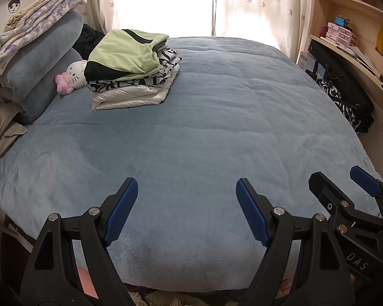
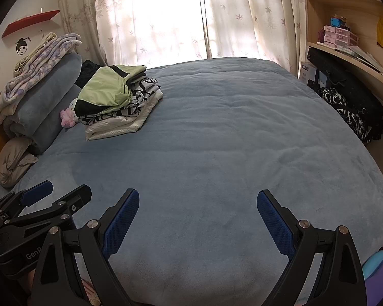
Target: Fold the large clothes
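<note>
- My left claw (image 1: 186,186) hangs over the near end of the bed (image 1: 217,117), its blue pads spread wide with nothing between them.
- My right claw (image 2: 198,199) is just beside it, spread the same way and also empty; neither one touches the blue cover.
- The clothes (image 1: 130,68) sit as a stack at the far left of the bed, close to the pillows (image 1: 43,58) and a small plush toy (image 1: 74,75): a green and black piece on top, a black-and-white patterned one under it, a shiny white one at the bottom.
- That stack already looks folded, so I judge no garment lies spread in front of me yet. Dark and patterned cloth (image 1: 344,102) is heaped at the right side by the shelves (image 1: 349,38); it may be the next piece, but I cannot tell.
- Any big garment here should be soft and limp, light but bulky, and the shiny one is probably slippery.
- I would pinch at a hem, shoulder or corner, one claw on each side, biting deep enough that the cloth does not slide out.
</note>
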The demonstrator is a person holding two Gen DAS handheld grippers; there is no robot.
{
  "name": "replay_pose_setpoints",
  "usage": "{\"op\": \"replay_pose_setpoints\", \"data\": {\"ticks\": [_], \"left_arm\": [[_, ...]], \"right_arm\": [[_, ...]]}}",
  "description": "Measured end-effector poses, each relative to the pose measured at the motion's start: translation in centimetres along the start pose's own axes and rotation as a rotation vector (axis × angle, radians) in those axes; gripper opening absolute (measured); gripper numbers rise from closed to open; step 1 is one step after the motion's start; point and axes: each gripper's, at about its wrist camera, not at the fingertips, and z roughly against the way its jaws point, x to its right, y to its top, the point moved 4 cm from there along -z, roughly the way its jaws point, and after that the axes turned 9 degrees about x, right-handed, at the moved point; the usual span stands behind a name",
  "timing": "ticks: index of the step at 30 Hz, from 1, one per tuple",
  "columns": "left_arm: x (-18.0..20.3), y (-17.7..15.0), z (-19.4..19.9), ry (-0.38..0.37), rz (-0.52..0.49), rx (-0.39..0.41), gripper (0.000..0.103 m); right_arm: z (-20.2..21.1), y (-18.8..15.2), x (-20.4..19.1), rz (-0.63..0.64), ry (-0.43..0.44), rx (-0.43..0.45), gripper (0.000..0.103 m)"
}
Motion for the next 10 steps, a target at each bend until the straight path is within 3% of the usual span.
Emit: {"op": "replay_pose_setpoints", "data": {"ticks": [10], "left_arm": [[-0.04, -0.03, 0.17, -0.002, 0.000, 0.001, 0.077]], "right_arm": [[0.32, -0.15, -0.19, -0.004, -0.011, 0.003, 0.095]]}}
